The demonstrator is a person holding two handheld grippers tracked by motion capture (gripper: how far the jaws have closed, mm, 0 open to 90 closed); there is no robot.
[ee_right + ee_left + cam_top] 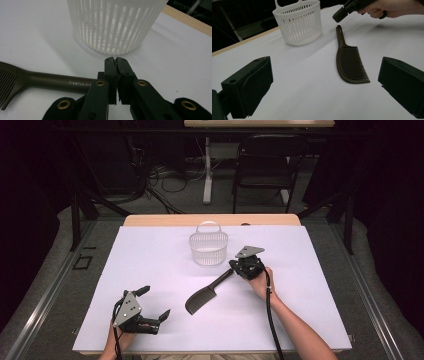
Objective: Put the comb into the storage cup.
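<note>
Right claw is clamped on the comb handle, presumably for the basket. Left claw rests apart on the table.

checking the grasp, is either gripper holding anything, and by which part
Nothing is held: the right gripper is shut just above the comb's handle end, and the left gripper is open.

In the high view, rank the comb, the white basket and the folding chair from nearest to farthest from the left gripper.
1. The comb, lying on the white sheet to the right of the left gripper, toothed end toward it.
2. The white basket, farther back near the table's middle.
3. The folding chair, on the floor beyond the table's far edge.
</note>
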